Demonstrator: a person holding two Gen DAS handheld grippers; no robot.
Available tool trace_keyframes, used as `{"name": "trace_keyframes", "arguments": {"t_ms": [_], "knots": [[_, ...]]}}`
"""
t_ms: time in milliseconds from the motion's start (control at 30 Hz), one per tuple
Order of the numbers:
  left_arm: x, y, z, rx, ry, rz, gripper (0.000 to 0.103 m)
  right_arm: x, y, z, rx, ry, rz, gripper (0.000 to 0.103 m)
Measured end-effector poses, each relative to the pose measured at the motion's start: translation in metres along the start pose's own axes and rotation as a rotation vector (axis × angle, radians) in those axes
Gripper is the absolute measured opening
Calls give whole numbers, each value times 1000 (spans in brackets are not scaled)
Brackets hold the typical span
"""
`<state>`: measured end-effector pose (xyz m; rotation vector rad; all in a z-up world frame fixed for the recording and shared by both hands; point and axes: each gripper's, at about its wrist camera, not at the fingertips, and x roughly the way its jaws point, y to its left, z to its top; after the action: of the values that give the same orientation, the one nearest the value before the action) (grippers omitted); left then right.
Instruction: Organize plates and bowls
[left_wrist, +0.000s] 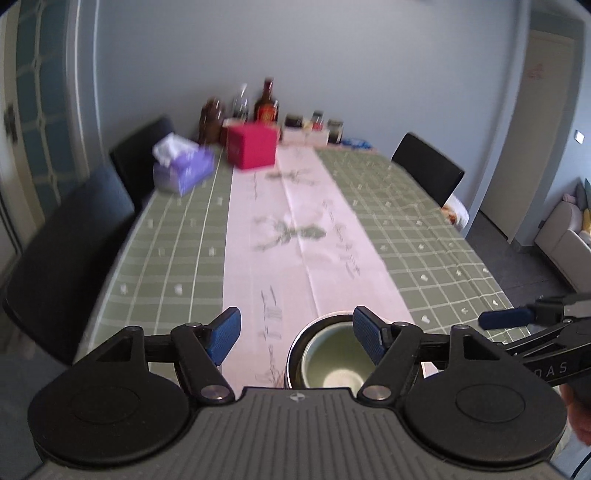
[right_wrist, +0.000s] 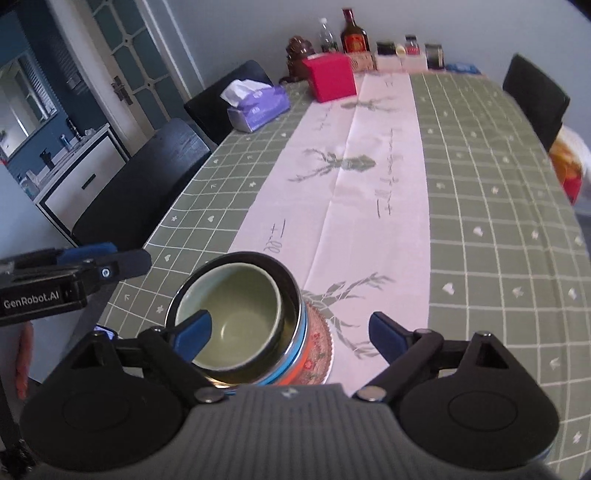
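1. Right wrist view: the right tool stands with its jaws wide apart and nothing gripped; the pads press on nothing.
2. A stack of bowls sits on the tabletop below the right tool, toward its left finger, which overlaps the stack's rim in this view.
3. The stack consists of a pale green bowl nested in a dark metal bowl with a blue band, resting on a patterned red plate. All openings face upward; the stack axis is upright.
4. Left wrist view: the left tool is also wide open and empty. The stack lies below it, next to its right finger.
5. The left tool body reads "GenRobot.AI" in the right wrist view. The table runner carries deer motifs and handwritten-style lines that cannot be read.
6. A red box, a purple tissue box and bottles stand well apart at the far end.
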<state>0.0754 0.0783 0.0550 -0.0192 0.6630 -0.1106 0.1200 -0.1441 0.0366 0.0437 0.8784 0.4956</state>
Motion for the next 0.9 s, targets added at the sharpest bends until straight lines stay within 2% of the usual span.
{"name": "trace_keyframes", "arguments": {"t_ms": [233,433,467,533,700,900], "knots": [[-41,-40,-12,169,-230,78,82,-51,7,-25,-176,-267,-166,99],[-59,-59,-35,161,-325,57,83,-82,6,-64,-185,-477,-278,100],[-60,-62,-40,162,-340,61,88,-86,7,-70,-178,-494,-290,100],[-62,-67,-51,170,-370,83,90,-93,7,-82,-154,-515,-296,100],[-64,-76,-76,197,-368,164,95,-101,7,-116,-62,-535,-292,100],[-54,-73,-110,122,-260,224,95,-98,9,-153,51,-514,-295,100]]}}
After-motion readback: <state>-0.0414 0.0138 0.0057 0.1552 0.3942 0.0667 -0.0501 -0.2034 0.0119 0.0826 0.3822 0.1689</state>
